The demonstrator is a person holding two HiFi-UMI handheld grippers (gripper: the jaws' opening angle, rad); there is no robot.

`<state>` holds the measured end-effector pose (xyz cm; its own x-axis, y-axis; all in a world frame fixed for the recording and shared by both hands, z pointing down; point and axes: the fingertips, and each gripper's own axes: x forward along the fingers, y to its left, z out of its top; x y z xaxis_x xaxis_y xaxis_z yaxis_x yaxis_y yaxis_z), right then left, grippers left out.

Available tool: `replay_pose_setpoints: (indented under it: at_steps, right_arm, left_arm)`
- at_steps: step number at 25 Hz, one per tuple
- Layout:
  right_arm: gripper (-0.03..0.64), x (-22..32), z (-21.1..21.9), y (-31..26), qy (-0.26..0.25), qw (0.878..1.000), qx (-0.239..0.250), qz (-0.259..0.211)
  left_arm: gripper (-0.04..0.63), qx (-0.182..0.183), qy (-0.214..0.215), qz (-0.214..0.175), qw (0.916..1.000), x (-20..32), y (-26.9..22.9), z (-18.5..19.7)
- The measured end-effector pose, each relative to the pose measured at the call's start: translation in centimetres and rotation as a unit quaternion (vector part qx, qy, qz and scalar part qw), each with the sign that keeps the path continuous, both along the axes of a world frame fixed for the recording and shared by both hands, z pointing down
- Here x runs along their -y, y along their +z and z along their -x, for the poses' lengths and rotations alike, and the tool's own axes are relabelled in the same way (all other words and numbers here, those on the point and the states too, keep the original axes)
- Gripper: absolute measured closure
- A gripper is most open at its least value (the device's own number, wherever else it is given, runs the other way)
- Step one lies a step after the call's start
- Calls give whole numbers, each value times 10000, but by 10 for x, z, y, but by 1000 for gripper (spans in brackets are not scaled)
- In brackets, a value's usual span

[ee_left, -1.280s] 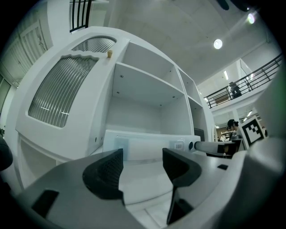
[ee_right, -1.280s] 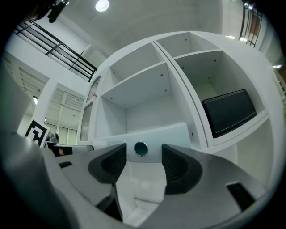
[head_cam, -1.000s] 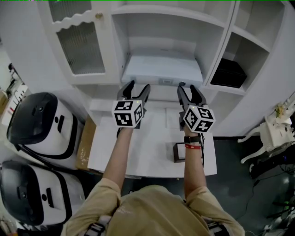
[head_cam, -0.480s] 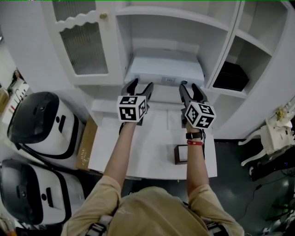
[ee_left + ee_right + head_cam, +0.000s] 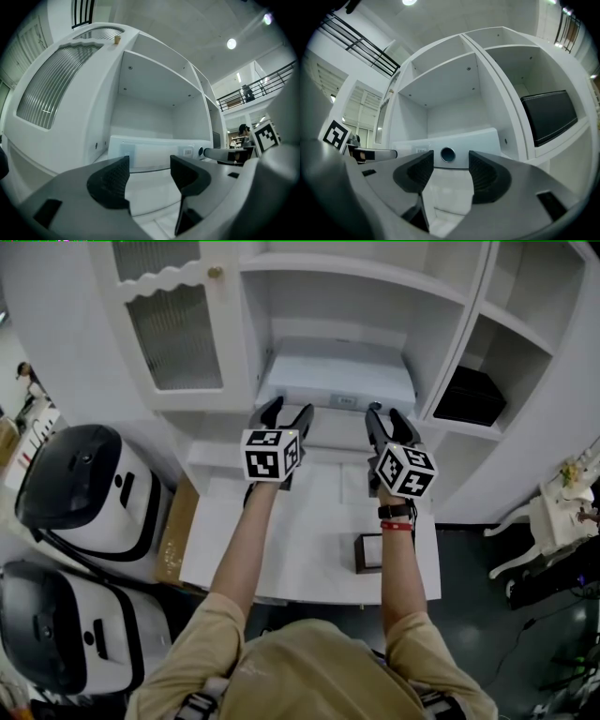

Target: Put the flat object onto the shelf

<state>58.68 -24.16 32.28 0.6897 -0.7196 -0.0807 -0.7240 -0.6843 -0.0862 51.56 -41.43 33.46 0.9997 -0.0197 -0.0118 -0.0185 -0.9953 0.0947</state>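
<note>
A flat white box (image 5: pixel 337 381) with a small label and a round port on its front edge lies in the middle compartment of the white shelf unit (image 5: pixel 352 277). My left gripper (image 5: pixel 288 413) stands open just before the box's front left, with nothing between its pads. In the left gripper view the box (image 5: pixel 154 152) shows beyond the left gripper (image 5: pixel 149 176). My right gripper (image 5: pixel 386 418) is before the front right; its jaws are closing, with only air between them. The right gripper view shows the box (image 5: pixel 454 140) past the right gripper (image 5: pixel 451 171).
A black box (image 5: pixel 469 390) sits in the right compartment. A ribbed glass door (image 5: pixel 173 329) closes the left one. Below me are a white table (image 5: pixel 300 549) with a small dark box (image 5: pixel 367 552), and two white-and-black machines (image 5: pixel 80 484) on the floor at left.
Both grippers have moved a little up and forward, closer to the shelf. The white box has stayed in place.
</note>
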Motion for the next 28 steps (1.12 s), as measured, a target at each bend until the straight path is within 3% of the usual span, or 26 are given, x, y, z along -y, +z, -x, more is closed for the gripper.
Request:
replay_pose_setpoints:
  at_steps: [3, 13, 28]
  right_arm:
    - [368, -1, 4, 3, -73, 9999, 77, 4]
    - [376, -13, 32, 24, -144, 9997, 178, 92]
    - [444, -48, 101, 62, -182, 9992, 255, 259]
  left_arm:
    - [310, -85, 43, 145, 9998, -2, 2, 5]
    - [310, 3, -88, 34, 10000, -10, 26, 39]
    - [390, -168, -193, -344, 9991, -60, 50, 112]
